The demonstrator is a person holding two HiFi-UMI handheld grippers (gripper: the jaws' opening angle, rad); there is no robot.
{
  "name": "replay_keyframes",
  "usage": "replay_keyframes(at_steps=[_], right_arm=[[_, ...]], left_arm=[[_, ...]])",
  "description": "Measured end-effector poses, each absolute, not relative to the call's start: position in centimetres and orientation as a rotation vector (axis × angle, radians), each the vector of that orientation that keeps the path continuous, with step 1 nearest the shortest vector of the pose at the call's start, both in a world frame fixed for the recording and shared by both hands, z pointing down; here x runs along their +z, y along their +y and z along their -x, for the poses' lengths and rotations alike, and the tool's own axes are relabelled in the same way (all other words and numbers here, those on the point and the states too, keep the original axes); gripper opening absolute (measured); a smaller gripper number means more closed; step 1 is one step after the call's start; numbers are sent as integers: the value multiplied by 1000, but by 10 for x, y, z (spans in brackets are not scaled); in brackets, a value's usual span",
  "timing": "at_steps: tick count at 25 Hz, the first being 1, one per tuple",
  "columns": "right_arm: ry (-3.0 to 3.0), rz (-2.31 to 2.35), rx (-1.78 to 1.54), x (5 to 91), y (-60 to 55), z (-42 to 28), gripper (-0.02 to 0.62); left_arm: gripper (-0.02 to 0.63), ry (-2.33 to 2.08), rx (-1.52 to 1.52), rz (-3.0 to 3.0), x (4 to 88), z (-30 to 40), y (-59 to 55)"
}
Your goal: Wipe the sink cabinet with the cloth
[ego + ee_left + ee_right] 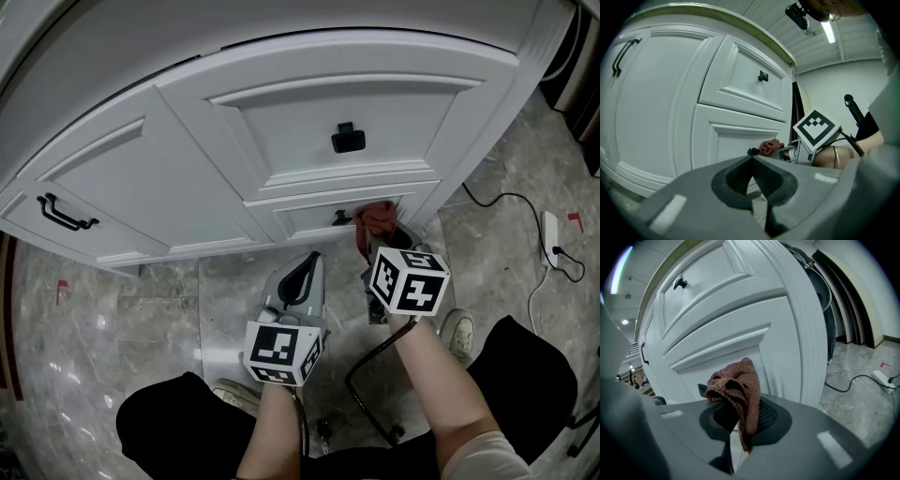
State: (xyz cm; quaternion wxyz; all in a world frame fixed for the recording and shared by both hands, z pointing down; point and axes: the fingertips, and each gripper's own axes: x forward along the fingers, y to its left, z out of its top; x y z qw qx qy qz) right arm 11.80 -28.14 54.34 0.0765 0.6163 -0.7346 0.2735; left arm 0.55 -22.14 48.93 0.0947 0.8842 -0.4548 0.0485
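Note:
The white sink cabinet fills the upper half of the head view, with a black knob on its upper drawer. A reddish-brown cloth is pressed at the lower drawer front, beside that drawer's small black handle. My right gripper is shut on the cloth, which bunches above the jaws and hangs down between them. My left gripper hovers low to the left of it, a little off the cabinet front; its jaws meet with nothing between them.
The cabinet's left door carries a long black bar handle. A white power strip and its cables lie on the marble floor at right. A dark bin stands beside the cabinet's right end. The person's shoes are near the cabinet base.

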Motion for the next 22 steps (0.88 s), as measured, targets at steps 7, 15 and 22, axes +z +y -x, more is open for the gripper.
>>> replay_keyframes(at_steps=[7, 15, 22], right_arm=[[-2162, -1902, 809, 540, -277, -157, 79], [-2085, -2027, 844, 535, -268, -212, 77], [-2091, -1983, 796, 546, -262, -192, 77]], left_arm=[[1, -1340, 112, -2623, 486, -23, -224], [0, -1305, 114, -2628, 490, -44, -222], [1, -1334, 118, -2595, 503, -30, -223]])
